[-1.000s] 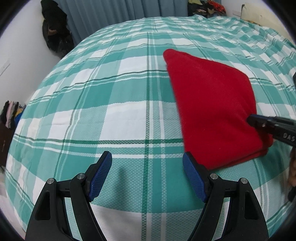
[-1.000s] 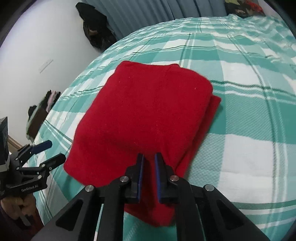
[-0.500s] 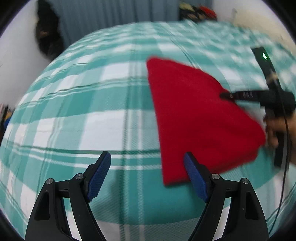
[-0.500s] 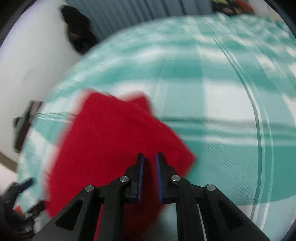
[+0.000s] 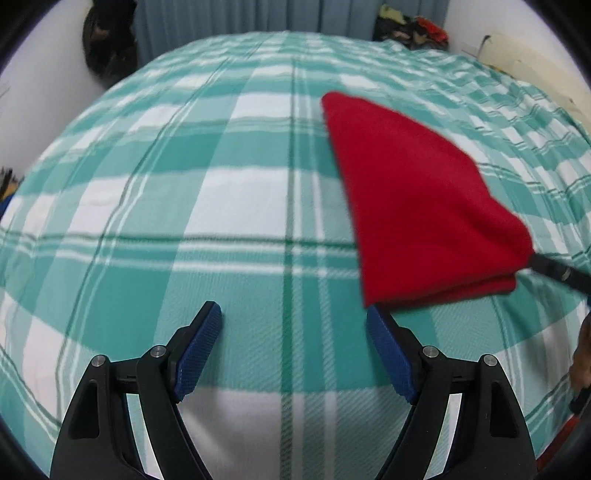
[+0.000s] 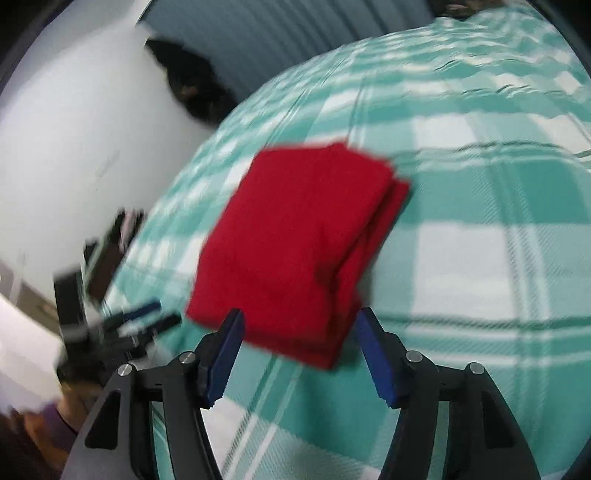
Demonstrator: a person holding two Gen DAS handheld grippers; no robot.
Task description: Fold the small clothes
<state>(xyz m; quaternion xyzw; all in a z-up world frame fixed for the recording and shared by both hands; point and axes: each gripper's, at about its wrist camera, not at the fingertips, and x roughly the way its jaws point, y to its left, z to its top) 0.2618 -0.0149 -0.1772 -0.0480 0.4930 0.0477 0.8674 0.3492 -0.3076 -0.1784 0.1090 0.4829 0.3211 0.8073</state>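
Observation:
A folded red cloth [image 5: 417,206] lies on the green and white checked bed cover [image 5: 184,184]. My left gripper [image 5: 293,317] hangs open over bare cover, its right fingertip just under the cloth's near left corner. In the right wrist view the red cloth [image 6: 299,240] lies in stacked layers, its near corner between the fingers of my right gripper [image 6: 300,314]. Those jaws are opening and the pads do not press on it. One black finger of the right gripper [image 5: 557,273] shows at the cloth's right corner. My left gripper [image 6: 144,317] appears blurred at the left.
The bed cover [image 6: 480,258] stretches far to the back and right. A dark bundle [image 5: 107,40] hangs by the grey curtain [image 5: 221,18]. A pile of clothes [image 5: 410,26] and a cream cushion [image 5: 524,62] lie at the far right. A hand [image 5: 581,354] is at the right edge.
The right gripper, shut on the cloth's near edge before, swung it across the bed and now has its jaws apart. The left gripper shifted a little and stayed open.

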